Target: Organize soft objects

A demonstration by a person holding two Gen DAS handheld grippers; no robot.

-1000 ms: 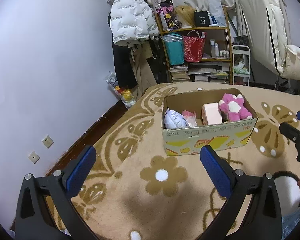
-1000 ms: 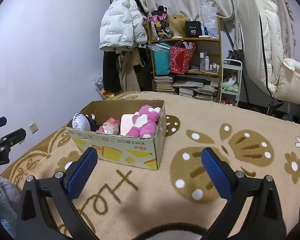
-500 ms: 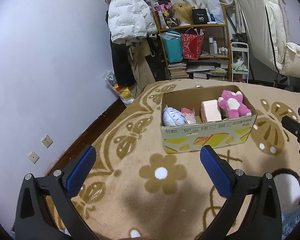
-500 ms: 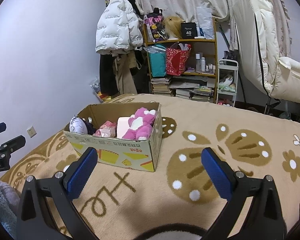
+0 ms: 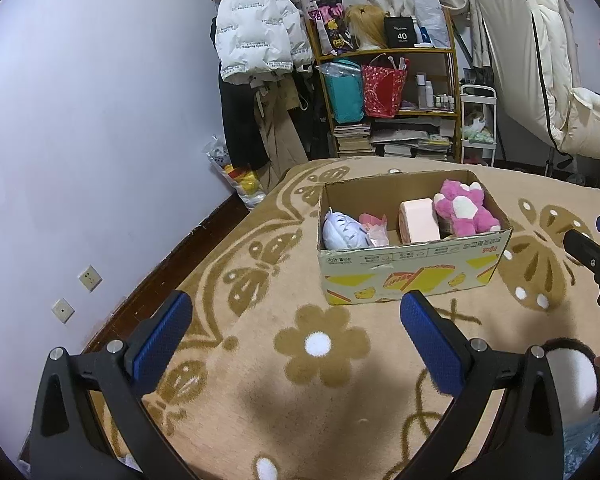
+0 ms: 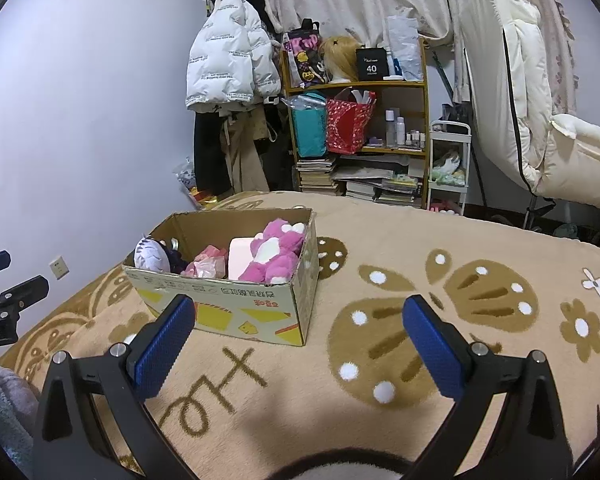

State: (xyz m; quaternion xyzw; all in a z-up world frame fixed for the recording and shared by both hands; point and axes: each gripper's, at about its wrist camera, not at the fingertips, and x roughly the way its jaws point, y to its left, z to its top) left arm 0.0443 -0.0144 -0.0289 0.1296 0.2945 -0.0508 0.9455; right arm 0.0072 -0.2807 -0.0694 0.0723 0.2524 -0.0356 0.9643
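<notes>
both of your grippers, left gripper (image 5: 296, 332) and right gripper (image 6: 298, 336), hang empty with jaws spread wide above the patterned blanket (image 6: 440, 280). the soft objects, pink plush (image 5: 466, 210), pale striped plush (image 5: 344, 232) and pink block (image 5: 419, 220), sit packed side by side inside the cardboard box (image 5: 412, 272), seemingly so they stay gathered in one place.

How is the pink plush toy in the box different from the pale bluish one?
The pink plush toy is bright pink with white patches; the pale bluish plush is lavender-white with dark markings. The pink one sits at the right end of the cardboard box, the bluish one at the left. Both are soft toys inside it.
</notes>
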